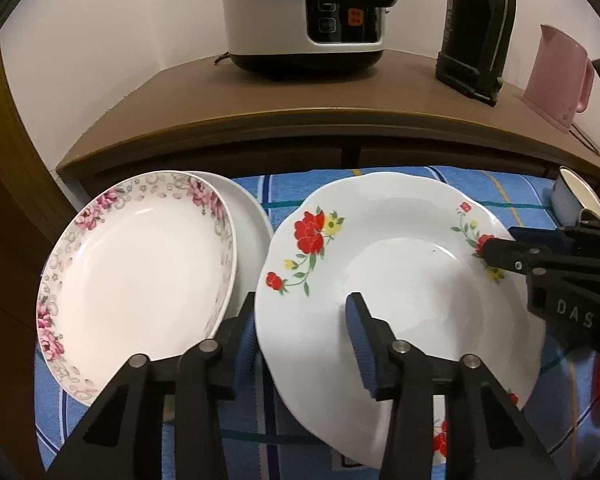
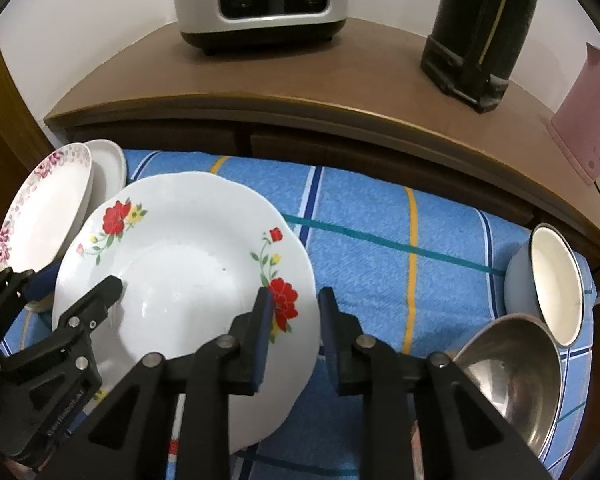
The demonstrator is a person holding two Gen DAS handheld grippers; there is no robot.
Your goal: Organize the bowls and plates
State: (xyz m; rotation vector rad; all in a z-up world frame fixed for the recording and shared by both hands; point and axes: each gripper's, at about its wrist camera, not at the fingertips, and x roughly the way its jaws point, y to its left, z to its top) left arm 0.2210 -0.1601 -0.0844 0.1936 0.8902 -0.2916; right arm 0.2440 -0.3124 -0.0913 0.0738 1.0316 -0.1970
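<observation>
A white plate with red flowers [image 1: 400,280] [image 2: 188,272] is lifted and tilted above the blue striped cloth. My left gripper [image 1: 300,316] straddles its left rim, one finger behind and one in front. My right gripper [image 2: 294,308] is shut on its right rim; it also shows in the left wrist view [image 1: 496,254]. The left gripper shows in the right wrist view [image 2: 80,292]. A pink-flowered plate [image 1: 140,280] [image 2: 48,208] sits stacked on a plain white plate [image 1: 252,220] at the left.
A white enamel bowl [image 2: 552,284] [image 1: 576,200] and a steel bowl [image 2: 520,376] lie at the right of the cloth [image 2: 380,232]. Behind, a wooden counter [image 1: 300,92] carries a rice cooker [image 1: 304,16], a black flask [image 1: 476,28] and a pink kettle [image 1: 556,76].
</observation>
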